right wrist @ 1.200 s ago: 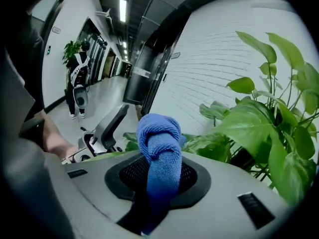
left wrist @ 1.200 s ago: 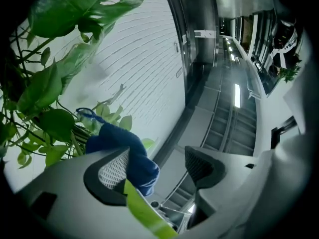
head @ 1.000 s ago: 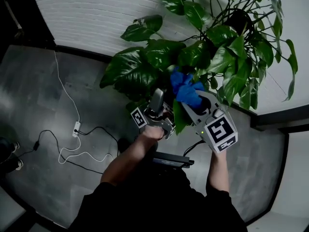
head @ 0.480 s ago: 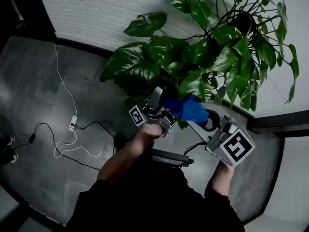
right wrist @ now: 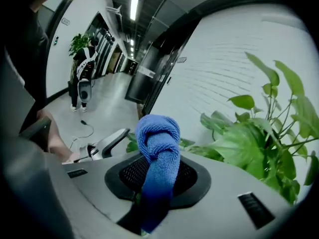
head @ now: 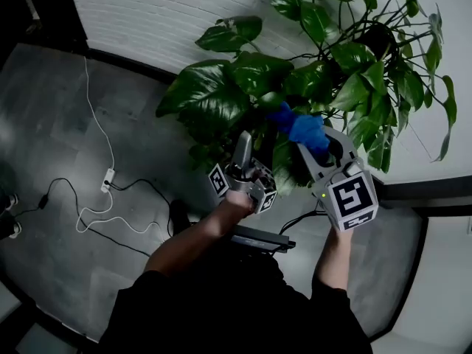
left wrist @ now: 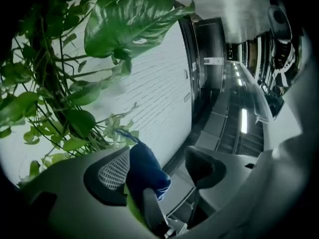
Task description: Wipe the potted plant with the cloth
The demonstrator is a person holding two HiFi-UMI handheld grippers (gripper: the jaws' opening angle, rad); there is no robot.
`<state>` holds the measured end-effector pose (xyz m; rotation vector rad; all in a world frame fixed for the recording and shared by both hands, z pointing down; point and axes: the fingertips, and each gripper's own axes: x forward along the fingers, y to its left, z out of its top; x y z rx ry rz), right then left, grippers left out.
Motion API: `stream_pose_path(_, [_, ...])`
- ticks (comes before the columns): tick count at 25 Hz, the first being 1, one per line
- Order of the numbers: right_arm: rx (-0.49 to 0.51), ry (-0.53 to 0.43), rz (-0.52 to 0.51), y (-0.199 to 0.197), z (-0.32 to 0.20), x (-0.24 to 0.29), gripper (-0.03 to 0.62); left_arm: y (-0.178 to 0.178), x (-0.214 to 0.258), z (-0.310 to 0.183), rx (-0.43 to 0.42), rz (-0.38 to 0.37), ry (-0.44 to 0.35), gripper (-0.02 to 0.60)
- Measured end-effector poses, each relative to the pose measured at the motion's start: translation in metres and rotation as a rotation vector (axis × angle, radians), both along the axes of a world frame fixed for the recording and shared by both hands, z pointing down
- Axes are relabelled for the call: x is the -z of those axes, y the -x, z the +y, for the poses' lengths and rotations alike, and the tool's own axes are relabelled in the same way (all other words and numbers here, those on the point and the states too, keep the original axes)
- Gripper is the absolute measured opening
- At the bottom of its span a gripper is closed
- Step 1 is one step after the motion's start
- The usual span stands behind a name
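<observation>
The potted plant (head: 324, 72) is a big bush of glossy green leaves against the white wall; its pot is hidden. My right gripper (head: 313, 144) is shut on a bunched blue cloth (head: 301, 127), which pushes into the lower leaves. In the right gripper view the cloth (right wrist: 158, 151) stands up knotted from the jaws, with leaves (right wrist: 249, 148) just to its right. My left gripper (head: 243, 153) points upward under the foliage, left of the cloth. Its jaws stand wide apart with the cloth (left wrist: 143, 169) showing beyond them and a leaf edge along the left jaw; no pad presses on anything.
A white cable with a power strip (head: 108, 177) trails over the grey floor at left. A flat black device (head: 254, 238) lies on the floor below my hands. A dark skirting (head: 125, 61) runs under the brick wall. People (right wrist: 79, 83) stand far down the corridor.
The right gripper dipped with the cloth below the leaves, then rose up and to the right into the foliage. The left gripper sank slightly and tilted.
</observation>
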<state>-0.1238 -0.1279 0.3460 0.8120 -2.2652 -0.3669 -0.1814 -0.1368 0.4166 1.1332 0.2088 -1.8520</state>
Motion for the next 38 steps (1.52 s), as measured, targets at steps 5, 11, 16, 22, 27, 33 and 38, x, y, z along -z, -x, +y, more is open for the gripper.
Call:
stream_pose_path(5, [0.069, 0.107, 0.026, 0.016, 0.033, -0.041, 0.118, 0.017, 0.016, 0.004, 0.016, 0.042, -0.04, 0.357])
stream_pose_path(11, [0.086, 0.141, 0.043, 0.017, 0.06, -0.051, 0.118, 0.016, 0.011, 0.008, 0.011, 0.011, -0.039, 0.357])
stream_pose_path(16, [0.101, 0.238, -0.065, 0.022, 0.085, -0.061, 0.118, 0.021, 0.008, 0.008, 0.005, 0.008, -0.04, 0.357])
stream_pose_path(22, [0.119, 0.374, -0.211, 0.019, 0.111, -0.069, 0.118, 0.013, -0.001, 0.015, -0.028, -0.04, -0.046, 0.357])
stream_pose_path(27, [0.179, 0.341, -0.372, 0.02, 0.121, -0.017, 0.118, 0.003, -0.008, 0.021, -0.064, -0.094, -0.046, 0.357])
stream_pose_path(33, [0.056, 0.037, -0.469, -0.008, 0.091, 0.071, 0.118, 0.003, -0.015, 0.02, -0.084, -0.074, -0.014, 0.357])
stream_pose_path(38, [-0.072, -0.113, -0.091, -0.025, 0.055, 0.04, 0.118, -0.002, -0.006, 0.022, -0.106, -0.045, -0.014, 0.357])
